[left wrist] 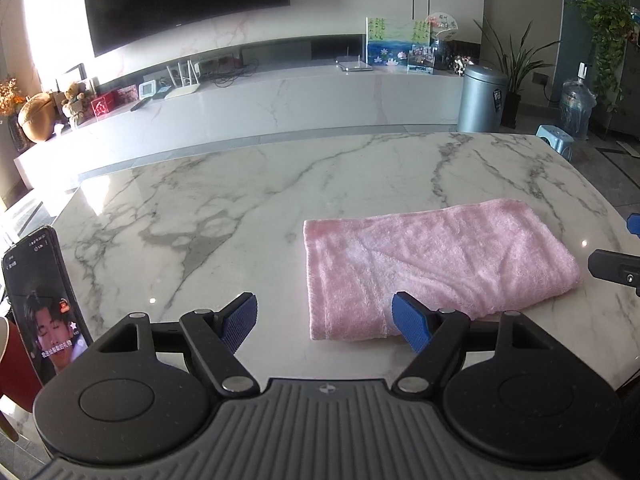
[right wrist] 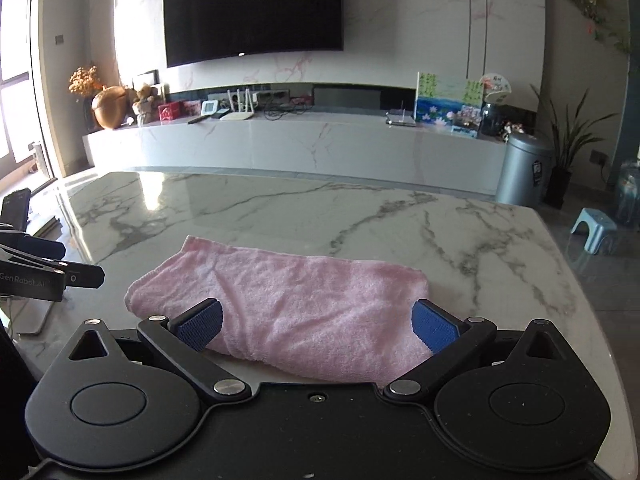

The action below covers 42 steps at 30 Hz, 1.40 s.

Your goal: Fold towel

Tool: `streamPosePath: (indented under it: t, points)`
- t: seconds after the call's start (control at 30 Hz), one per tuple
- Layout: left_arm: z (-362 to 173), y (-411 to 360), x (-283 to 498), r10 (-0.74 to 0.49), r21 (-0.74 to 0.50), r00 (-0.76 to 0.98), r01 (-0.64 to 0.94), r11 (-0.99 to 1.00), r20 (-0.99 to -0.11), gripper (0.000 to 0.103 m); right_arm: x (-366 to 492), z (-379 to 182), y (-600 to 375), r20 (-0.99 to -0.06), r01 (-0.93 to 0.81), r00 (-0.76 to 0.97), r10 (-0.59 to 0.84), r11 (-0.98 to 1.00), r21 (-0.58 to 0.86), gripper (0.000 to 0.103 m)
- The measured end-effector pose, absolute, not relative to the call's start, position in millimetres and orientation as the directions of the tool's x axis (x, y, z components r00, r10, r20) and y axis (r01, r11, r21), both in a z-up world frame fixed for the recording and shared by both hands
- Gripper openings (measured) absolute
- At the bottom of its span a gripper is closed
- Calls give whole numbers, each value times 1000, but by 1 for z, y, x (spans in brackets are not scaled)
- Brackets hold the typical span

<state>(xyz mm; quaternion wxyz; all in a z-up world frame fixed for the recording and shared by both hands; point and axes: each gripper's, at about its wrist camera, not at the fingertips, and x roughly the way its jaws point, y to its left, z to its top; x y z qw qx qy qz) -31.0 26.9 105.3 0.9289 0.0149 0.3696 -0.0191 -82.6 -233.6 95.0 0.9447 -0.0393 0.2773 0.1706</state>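
The pink terry towel, folded into a thick oblong, lies flat on your white grey-veined marble desk, and both claws sit at its near edge.

Your left claw has its two blue-padded fingers spread wide with nothing between them. Its right pad overlaps the towel's near left corner, though you cannot tell whether it touches the cloth; its left pad is over bare marble.

Your right claw is likewise spread apart and grips nothing. The towel's near edge lies between its two blue pads, with the left pad and the right pad each close beside the cloth.

In the right wrist view, the left claw's black body shows at the left edge, just beside the towel's left end.

A black smartphone with a lit screen stands propped upright at the desk's left edge. Beyond the desk, a long white marble cabinet runs under a wall-mounted black television, with a grey cylindrical bin and a small blue plastic stool on the floor to the right.
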Motion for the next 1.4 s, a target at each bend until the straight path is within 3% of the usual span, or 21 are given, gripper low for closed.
streamPosePath:
  t: [0.3,0.47,0.97,1.17,1.4]
  points:
    - [70,23,0,-125,-92,688,85,992,-715,74,-64,53,-218,-553,-247,815,172,967,-63,101]
    - [63,33,9,-241,-219,579,109,970,-779,74,-52,41,-209,-578,-284,786,220,958,-22,101]
    - [59,18,0,-61,-74,643,6,997,-763,74,-56,41,-222,-573,-219,801,173,976,-12,101]
    - [50,23,7,-97,-118,643,10,993,-760,73,-54,37,-223,-604,-194,782,156,981,2,101]
    - [44,13,9,-67,-64,636,28,998,-769,74,-52,33,-217,-617,-199,772,155,980,-2,101]
